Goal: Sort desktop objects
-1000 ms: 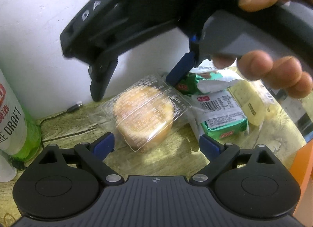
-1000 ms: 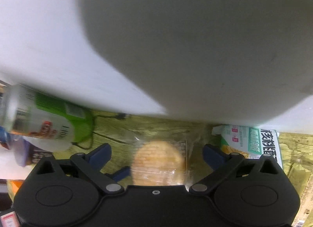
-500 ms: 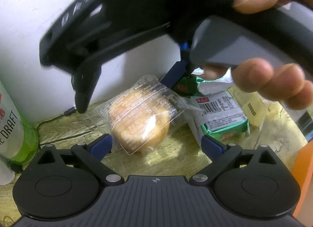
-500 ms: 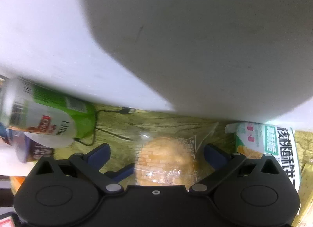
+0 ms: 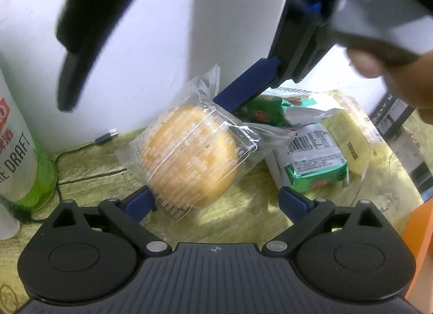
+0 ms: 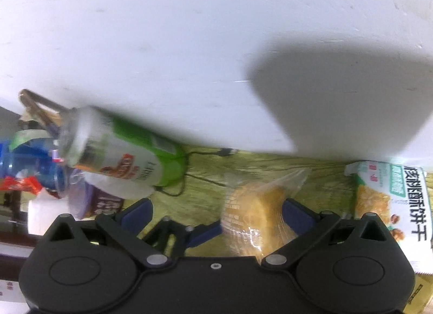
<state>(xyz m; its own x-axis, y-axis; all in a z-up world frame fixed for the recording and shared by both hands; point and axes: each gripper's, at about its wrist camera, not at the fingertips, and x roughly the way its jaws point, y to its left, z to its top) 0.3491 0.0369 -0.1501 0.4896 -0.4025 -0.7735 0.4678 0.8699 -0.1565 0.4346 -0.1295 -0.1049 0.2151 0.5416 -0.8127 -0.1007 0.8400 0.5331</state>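
Observation:
A round yellow bun in a clear wrapper (image 5: 189, 157) stands tipped on its edge on the wooden desk, by the white wall. My left gripper (image 5: 216, 203) is open; its left fingertip (image 5: 140, 203) touches the bun's lower edge. The right gripper hangs above it, held by a hand (image 5: 392, 70), and its blue finger (image 5: 249, 86) presses on the wrapper's upper right. In the right wrist view the bun (image 6: 254, 216) sits just inside the right finger (image 6: 295, 213) of my open right gripper (image 6: 217, 212), far from the other finger.
A green and white drink can (image 5: 16, 157) stands at the left, with a black cable (image 5: 105, 138) along the wall. Green snack packs (image 5: 311, 162) and a yellow packet (image 5: 351, 138) lie at the right. A cracker bag (image 6: 392, 200), a blue bottle (image 6: 27, 162) and a purple cup (image 6: 92, 200) stand nearby.
The bun has gone from lying flat to standing on its edge. The right gripper has risen and swung, and its blue finger now rests on the wrapper.

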